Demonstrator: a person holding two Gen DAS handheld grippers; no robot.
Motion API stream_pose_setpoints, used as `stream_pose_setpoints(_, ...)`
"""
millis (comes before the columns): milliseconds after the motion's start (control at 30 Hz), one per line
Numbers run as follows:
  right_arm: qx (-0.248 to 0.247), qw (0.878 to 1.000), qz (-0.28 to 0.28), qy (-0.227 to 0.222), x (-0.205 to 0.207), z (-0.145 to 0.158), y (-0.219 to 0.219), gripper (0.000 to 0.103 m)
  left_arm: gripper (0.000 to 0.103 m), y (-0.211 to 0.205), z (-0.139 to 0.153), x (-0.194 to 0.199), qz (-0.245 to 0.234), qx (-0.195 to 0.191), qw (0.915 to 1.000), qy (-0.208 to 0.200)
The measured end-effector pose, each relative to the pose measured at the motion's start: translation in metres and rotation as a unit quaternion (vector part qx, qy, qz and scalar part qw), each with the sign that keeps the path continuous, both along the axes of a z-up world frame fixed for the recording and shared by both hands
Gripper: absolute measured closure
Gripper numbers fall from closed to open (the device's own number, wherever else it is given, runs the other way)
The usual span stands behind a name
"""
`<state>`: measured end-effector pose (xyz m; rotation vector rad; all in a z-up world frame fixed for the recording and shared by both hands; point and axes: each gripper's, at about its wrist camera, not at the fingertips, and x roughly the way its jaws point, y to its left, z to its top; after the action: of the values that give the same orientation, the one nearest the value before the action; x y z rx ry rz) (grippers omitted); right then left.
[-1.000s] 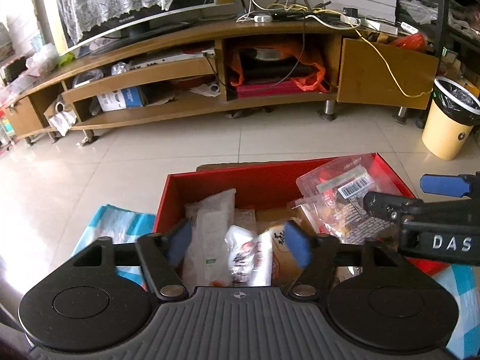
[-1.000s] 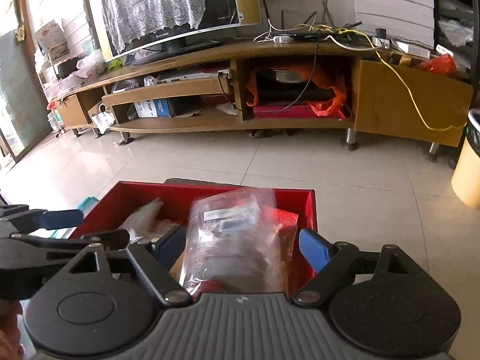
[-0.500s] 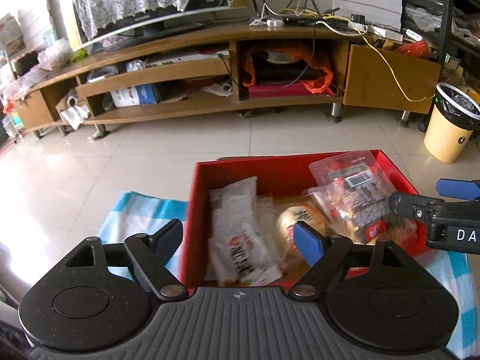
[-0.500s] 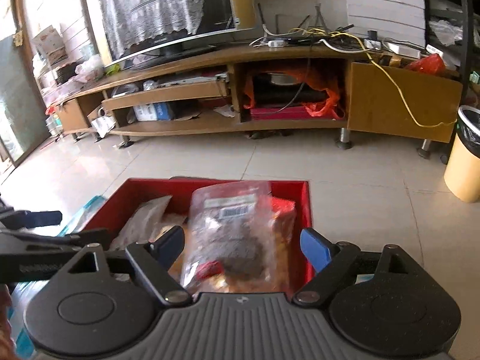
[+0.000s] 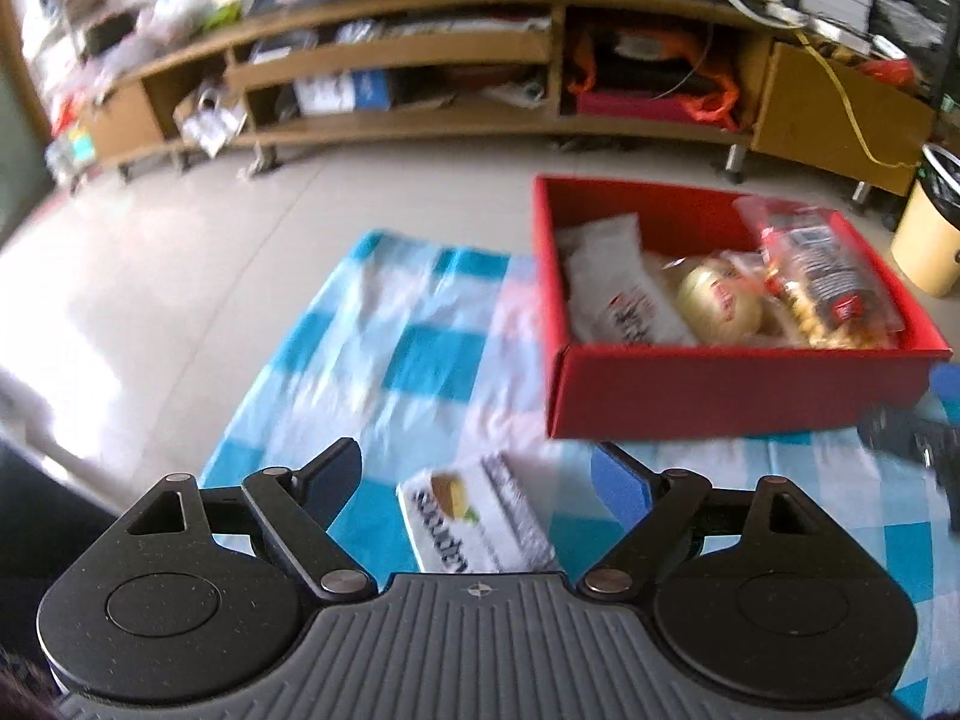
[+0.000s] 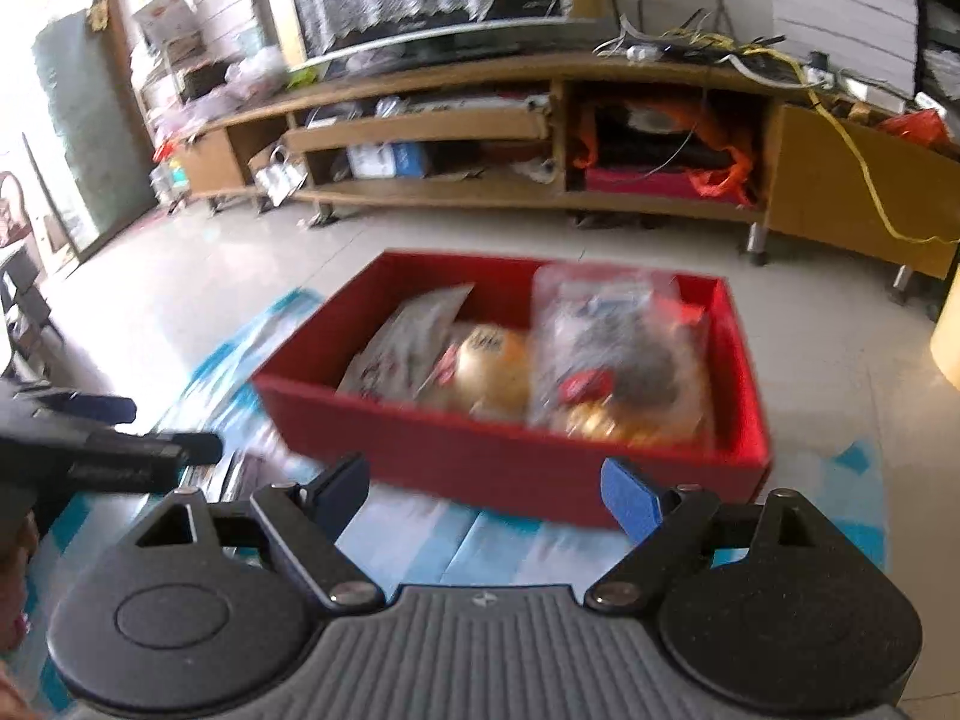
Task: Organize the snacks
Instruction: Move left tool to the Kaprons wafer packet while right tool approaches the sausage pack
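A living-room floor, mid-tidy: my left gripper (image 5: 480, 480) hangs over a white snack packet (image 5: 477, 521) lying flat on the blue-and-white checked cloth (image 5: 408, 324), its jaws having just been opening and now standing wide, with the packet below and between them but nothing pressed or held. My right gripper (image 6: 489, 492) is likewise spread and empty, poised above the cloth just in front of the red box (image 6: 510, 456).

The box sits on the cloth to the right of the loose packet, near it but apart. Already inside it: a long white packet (image 5: 612, 294), a round yellowish wrapped snack (image 5: 717, 300) and a clear bag of mixed snacks (image 5: 822, 276) leaning on the right wall.

I judge the step in hand to be picking up the last loose packet. To do it well I should square the fingers (image 5: 333, 477) across its narrow sides, come down until the pads flank it, and close gently, since a soft wrapper will crumple or slip. There looks to be room for it along the box's near wall. The views are blurred, so the packet's print is unreadable.
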<state>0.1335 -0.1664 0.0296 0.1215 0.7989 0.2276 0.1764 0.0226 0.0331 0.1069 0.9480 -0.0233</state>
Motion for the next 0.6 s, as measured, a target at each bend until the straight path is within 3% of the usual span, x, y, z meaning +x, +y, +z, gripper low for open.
stream_pose_setpoints(367, -0.010, 0.999, 0.032, 0.015, -0.014, -0.011, 0.017, 0.019, 0.014, 0.008, -0.043, 0.017, 0.055, -0.012, 0.9964, 0.064)
stream_pose_setpoints(500, -0.020, 0.998, 0.046, 0.024, -0.015, -0.018, 0.024, 0.019, 0.033, 0.013, -0.052, 0.019, 0.059, -0.016, 0.9952, 0.076)
stream_pose_setpoints(600, -0.024, 0.998, 0.055, 0.028, -0.015, -0.021, 0.031, 0.019, 0.036, 0.017, -0.047, 0.015, 0.057, -0.010, 0.9955, 0.075)
